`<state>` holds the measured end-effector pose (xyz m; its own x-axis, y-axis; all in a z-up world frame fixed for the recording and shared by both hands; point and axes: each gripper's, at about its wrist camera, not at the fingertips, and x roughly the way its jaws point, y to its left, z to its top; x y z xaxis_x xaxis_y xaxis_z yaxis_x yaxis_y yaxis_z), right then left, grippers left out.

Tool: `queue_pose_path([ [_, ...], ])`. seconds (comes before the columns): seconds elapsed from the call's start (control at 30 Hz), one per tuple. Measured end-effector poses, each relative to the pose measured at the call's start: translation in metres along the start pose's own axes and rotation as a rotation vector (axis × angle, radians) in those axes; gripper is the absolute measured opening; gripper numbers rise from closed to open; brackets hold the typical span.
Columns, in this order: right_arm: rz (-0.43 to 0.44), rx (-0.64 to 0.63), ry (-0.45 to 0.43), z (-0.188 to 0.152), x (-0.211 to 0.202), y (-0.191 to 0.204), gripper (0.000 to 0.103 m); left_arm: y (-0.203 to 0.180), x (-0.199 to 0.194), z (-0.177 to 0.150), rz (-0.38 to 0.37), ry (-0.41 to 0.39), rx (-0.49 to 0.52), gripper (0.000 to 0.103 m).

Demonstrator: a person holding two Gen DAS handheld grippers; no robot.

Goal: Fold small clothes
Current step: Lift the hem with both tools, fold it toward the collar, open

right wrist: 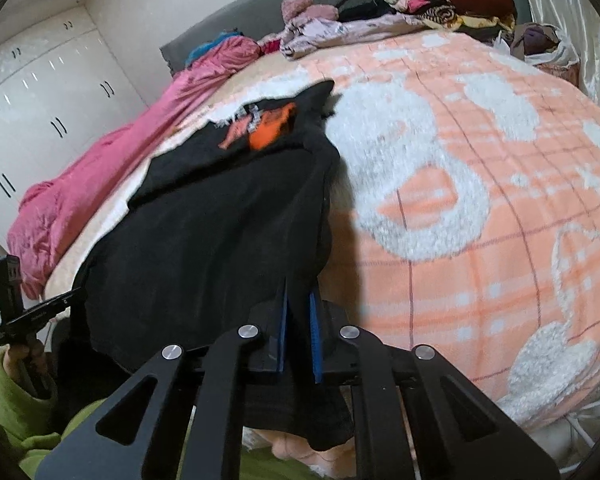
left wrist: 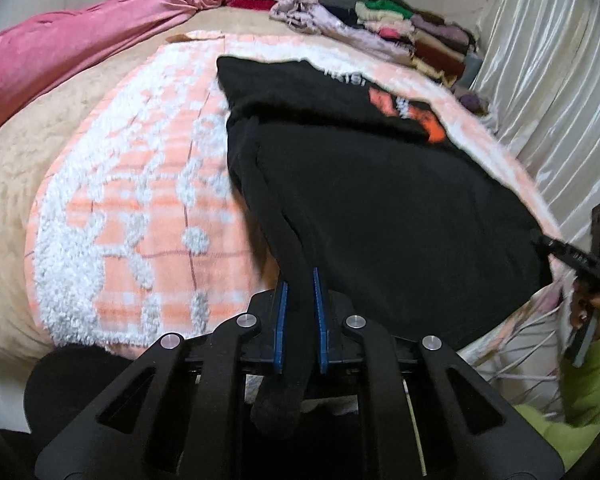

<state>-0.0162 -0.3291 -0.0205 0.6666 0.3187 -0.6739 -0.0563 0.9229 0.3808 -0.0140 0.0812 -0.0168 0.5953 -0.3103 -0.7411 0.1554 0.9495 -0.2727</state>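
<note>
A black garment point(left wrist: 380, 200) with an orange and white print point(left wrist: 416, 112) lies spread on an orange and white blanket point(left wrist: 140, 200). My left gripper point(left wrist: 299, 280) is shut on the garment's near left edge, black cloth bunched between its blue pads. My right gripper point(right wrist: 298, 300) is shut on the garment's point(right wrist: 220, 232) near right edge, with the print point(right wrist: 264, 128) at the far end. Each gripper shows at the side of the other's view: the right one point(left wrist: 580, 256) and the left one point(right wrist: 24, 312).
A pink quilt point(left wrist: 80, 40) lies along the bed's far left. Piles of folded and loose clothes point(left wrist: 412, 28) sit at the head of the bed by a grey headboard point(right wrist: 260, 4). A white curtain point(left wrist: 540, 80) hangs beside the bed. White wardrobes point(right wrist: 40, 100) stand behind.
</note>
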Motion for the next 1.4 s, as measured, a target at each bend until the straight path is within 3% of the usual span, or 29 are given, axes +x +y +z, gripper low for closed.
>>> queue_pose_path([
  [0.2,0.037,-0.013,-0.083,0.030,-0.011,0.007,0.008,0.008,-0.014,0.023,-0.027,-0.066,-0.058,0.005],
  [0.3,0.047,-0.021,-0.126,0.050,-0.010,0.010,0.008,0.011,-0.019,0.040,-0.002,-0.106,-0.064,0.005],
  [0.57,0.024,-0.058,-0.190,0.105,0.014,0.016,0.008,0.023,-0.008,0.082,0.014,-0.145,-0.101,0.005],
  [0.87,-0.029,-0.025,-0.181,0.146,0.058,0.004,0.008,0.033,0.026,0.130,0.042,-0.142,-0.113,0.005],
  [1.23,-0.114,0.014,-0.088,0.160,0.118,-0.015,0.009,0.050,0.079,0.159,0.081,-0.093,-0.124,0.006],
  [1.33,-0.127,0.018,-0.074,0.161,0.126,-0.018,0.012,0.057,0.087,0.162,0.076,-0.094,-0.144,0.009],
  [1.4,-0.131,0.022,-0.070,0.162,0.129,-0.019,0.015,0.060,0.086,0.162,0.083,-0.112,-0.152,0.021],
])
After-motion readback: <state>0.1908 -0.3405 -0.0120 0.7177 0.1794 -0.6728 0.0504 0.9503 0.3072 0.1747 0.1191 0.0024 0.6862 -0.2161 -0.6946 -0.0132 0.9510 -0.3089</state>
